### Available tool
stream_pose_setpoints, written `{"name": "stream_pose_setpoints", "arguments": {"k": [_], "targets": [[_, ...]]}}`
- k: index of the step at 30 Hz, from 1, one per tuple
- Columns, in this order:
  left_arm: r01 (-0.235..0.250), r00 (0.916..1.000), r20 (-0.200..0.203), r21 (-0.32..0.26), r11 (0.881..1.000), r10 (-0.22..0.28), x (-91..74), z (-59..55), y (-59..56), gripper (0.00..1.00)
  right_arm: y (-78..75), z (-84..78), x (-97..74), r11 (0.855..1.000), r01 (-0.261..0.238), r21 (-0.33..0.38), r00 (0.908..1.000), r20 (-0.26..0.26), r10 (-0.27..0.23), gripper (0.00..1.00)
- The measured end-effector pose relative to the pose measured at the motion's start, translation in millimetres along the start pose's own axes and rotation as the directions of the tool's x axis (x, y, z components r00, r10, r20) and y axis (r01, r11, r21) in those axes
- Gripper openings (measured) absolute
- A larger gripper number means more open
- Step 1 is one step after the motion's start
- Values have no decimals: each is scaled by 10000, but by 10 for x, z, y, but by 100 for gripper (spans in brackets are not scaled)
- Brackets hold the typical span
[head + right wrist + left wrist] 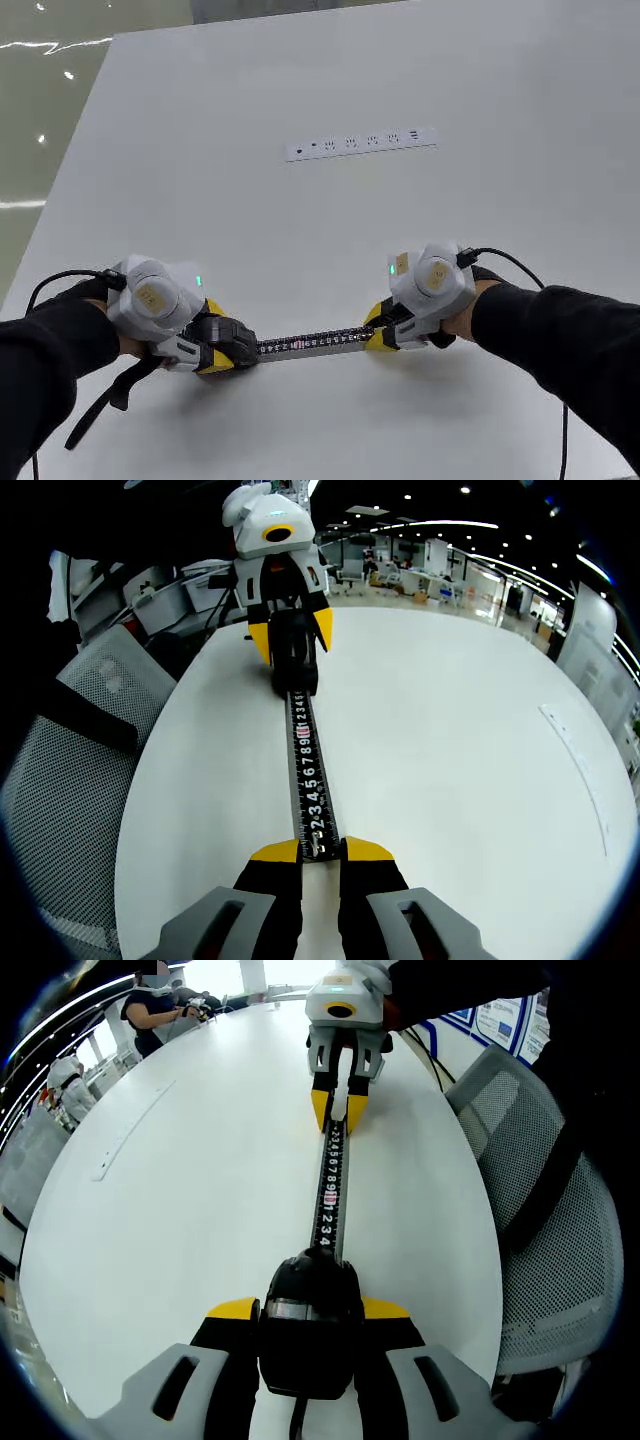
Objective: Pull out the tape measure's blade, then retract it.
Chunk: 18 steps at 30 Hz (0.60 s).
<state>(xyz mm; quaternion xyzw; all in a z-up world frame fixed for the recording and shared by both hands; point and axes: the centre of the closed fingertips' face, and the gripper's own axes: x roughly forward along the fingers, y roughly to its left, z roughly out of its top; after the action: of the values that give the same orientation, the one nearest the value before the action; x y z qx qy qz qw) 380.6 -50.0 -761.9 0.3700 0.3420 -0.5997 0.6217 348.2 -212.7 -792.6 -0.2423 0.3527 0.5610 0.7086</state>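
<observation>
- The tape measure [222,340] has a black case and sits low on the white table [300,230], just inside the edge nearest the person. A black strap [110,400] trails from it toward that edge.
- The left hand-held gripper [215,338] has its yellow-tipped jaws pressed against the two sides of the case. Its own view shows the case [310,1315] wedged between them.
- The blade [315,342] is drawn partway out and runs flat along the table, straight across to the right hand-held gripper [378,330].
- The right hand-held gripper [321,851] has its jaws nearly together, pinching the blade's end.
- The blade [305,780] is dark with white numerals. They read 1 to 9, then a pink-red mark, then 1 to 4 up to the case.
- A yellowish sticker sits on top of each gripper body, too small to read.
- In the two gripper views the table's edge runs alongside the blade, and a grey mesh chair [560,1260] stands just past it.
- Away from the person the table is a wide bare surface, well apart from the blade.
- A white power strip [361,143] lies flat far across the table. Its markings are too small to read.
- The left hand-held gripper is near the table's left edge, where glossy floor shows beyond.
</observation>
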Motion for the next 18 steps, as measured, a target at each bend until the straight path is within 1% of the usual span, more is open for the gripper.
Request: {"name": "stream_pose_setpoints", "arguments": {"k": [18], "targets": [[-17,10000,33,-45,10000,17,5,0,-1,31,-26,-72,-53,10000,59,31,10000,-36,-59,8]]}}
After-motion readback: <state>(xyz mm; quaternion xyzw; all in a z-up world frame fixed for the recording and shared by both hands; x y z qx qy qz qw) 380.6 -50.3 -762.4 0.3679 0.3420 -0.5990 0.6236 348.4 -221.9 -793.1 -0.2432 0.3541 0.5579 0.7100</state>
